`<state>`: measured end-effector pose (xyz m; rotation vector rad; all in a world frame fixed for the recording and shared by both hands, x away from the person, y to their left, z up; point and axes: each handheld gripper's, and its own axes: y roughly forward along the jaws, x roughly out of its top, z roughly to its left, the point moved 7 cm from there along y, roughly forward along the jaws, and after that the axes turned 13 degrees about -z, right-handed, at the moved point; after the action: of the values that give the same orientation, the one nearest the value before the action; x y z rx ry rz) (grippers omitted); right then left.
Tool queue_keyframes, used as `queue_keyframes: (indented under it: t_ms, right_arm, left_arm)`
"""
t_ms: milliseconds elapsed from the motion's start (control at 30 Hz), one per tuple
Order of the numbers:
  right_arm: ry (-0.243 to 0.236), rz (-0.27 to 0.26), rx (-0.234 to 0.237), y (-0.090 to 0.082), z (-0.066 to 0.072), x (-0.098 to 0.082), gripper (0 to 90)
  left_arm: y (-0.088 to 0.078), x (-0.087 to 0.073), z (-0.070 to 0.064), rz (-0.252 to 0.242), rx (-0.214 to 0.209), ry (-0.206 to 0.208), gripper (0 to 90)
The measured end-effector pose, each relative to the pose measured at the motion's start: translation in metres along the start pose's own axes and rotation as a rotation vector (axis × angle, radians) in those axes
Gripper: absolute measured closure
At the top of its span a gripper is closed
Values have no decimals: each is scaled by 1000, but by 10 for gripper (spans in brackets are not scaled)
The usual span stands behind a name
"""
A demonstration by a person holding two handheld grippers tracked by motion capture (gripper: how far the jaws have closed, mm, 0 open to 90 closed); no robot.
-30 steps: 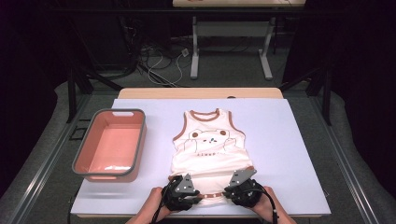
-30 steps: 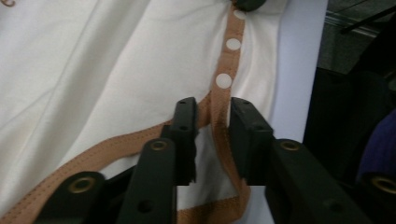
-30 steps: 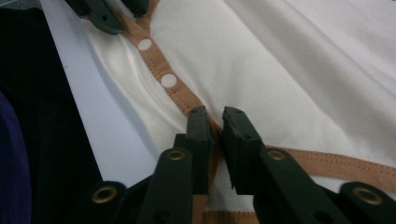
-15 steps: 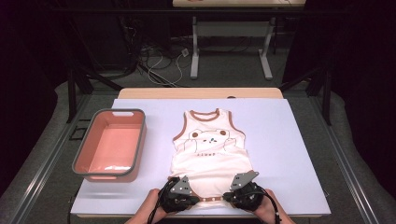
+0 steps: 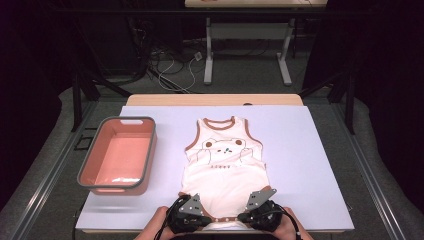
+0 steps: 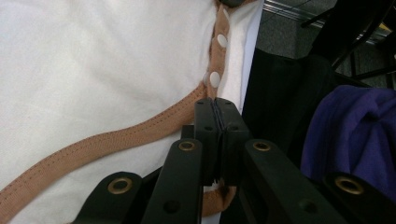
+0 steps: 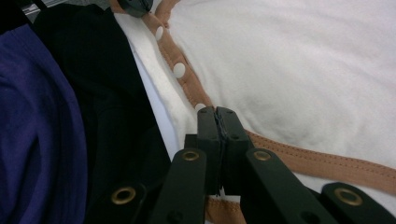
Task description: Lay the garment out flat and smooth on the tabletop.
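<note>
A white baby onesie (image 5: 225, 165) with brown trim and a bear print lies flat on the pale mat (image 5: 300, 165), neck end away from me. My left gripper (image 5: 205, 219) is shut on the brown snap hem (image 6: 116, 135) at the onesie's near left corner, its jaws pressed together on the trim just below a white snap (image 6: 215, 78). My right gripper (image 5: 241, 218) is shut on the same hem (image 7: 317, 161) at the near right corner, beside more snaps (image 7: 179, 70). Both sets of jaws (image 6: 219, 100) (image 7: 216, 109) pinch the fabric at the table's front edge.
A salmon bin (image 5: 92, 155) with a grey rim stands empty on the mat's left side. A purple sleeve (image 6: 355, 126) (image 7: 32, 116) and dark clothing sit just beyond the front edge. Bare mat lies right of the onesie.
Both grippers have edged slightly toward the table's front edge at the hem. The onesie and the bin lie as before.
</note>
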<state>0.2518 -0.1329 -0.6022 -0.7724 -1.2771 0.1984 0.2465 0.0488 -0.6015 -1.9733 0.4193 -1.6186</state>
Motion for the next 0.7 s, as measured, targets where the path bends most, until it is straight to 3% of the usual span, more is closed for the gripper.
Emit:
queue_keyframes:
  t_ms: [167, 467, 533, 567, 633, 667, 700]
  right_arm:
    - [19, 2, 27, -1, 4, -1, 900]
    - [26, -4, 118, -1, 13, -2, 899]
    - [32, -11, 117, -1, 14, -1, 893]
    - [34, 10, 120, -2, 13, -2, 880]
    - [34, 6, 123, -4, 11, -1, 768]
    - [49, -13, 124, -6, 9, 1, 675]
    - [58, -26, 116, -8, 6, 3, 639]
  left_arm:
    - [-1, -1, -1, -1, -18, 4, 886]
    - [-5, -3, -5, -2, -51, 9, 885]
    - [-5, -3, -5, -3, -56, 6, 880]
    - [-6, -4, -5, 3, -59, 6, 868]
    - [-8, -2, -4, -3, -48, 4, 803]
    - [-9, 0, -2, -5, -36, 1, 715]
    - [-12, 1, 0, -21, -25, -1, 659]
